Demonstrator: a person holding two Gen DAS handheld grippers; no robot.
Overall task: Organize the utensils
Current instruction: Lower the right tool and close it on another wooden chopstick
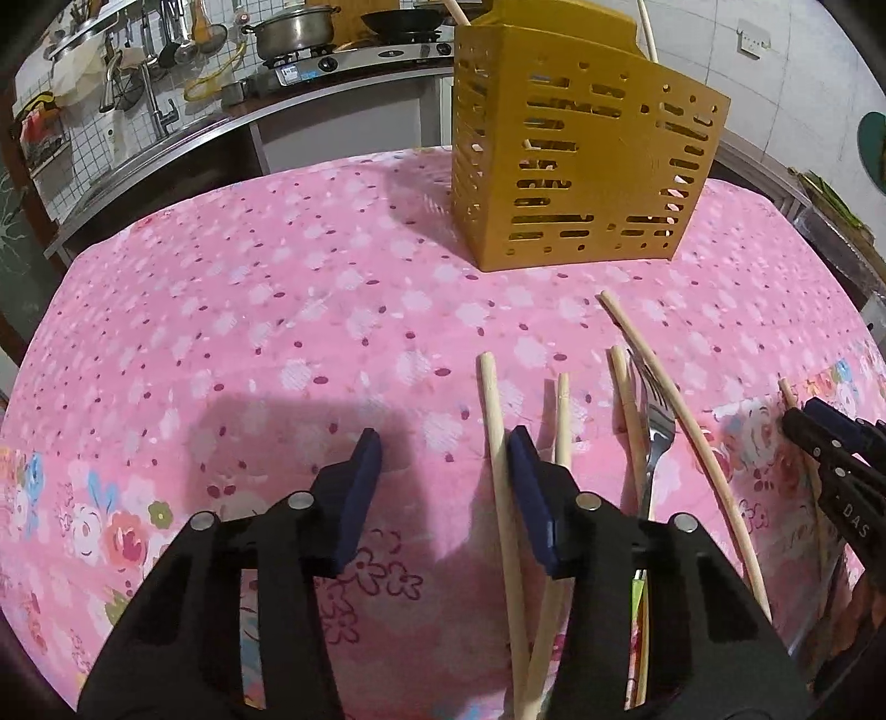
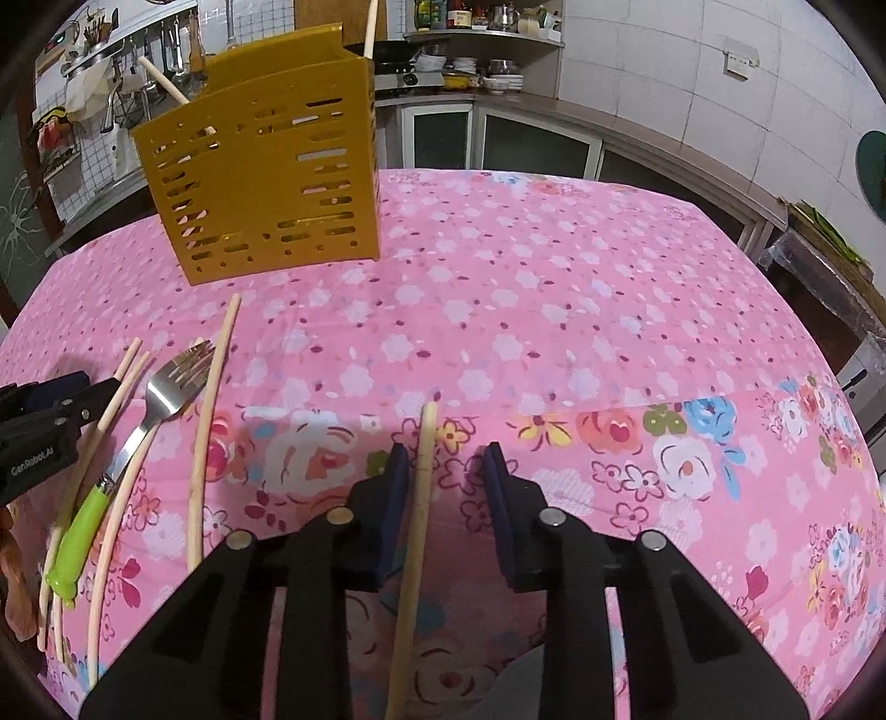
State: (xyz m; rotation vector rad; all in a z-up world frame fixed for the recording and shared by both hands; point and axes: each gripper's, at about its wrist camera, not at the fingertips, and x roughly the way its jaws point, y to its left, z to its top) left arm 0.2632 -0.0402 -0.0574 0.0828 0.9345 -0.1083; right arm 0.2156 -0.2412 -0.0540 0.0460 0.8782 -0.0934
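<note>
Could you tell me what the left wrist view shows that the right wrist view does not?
Only the left wrist view shows the pot on the stove and the left gripper with a chopstick between its pads. Only the right wrist view shows the fork's green handle and the shelf of dishes. Both show the yellow holder, the fork and the pink tablecloth.

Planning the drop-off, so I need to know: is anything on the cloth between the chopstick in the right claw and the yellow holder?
Nothing visible. Bare pink tablecloth lies between the chopstick and the yellow holder; the fork and other chopsticks lie off to the left.
</note>
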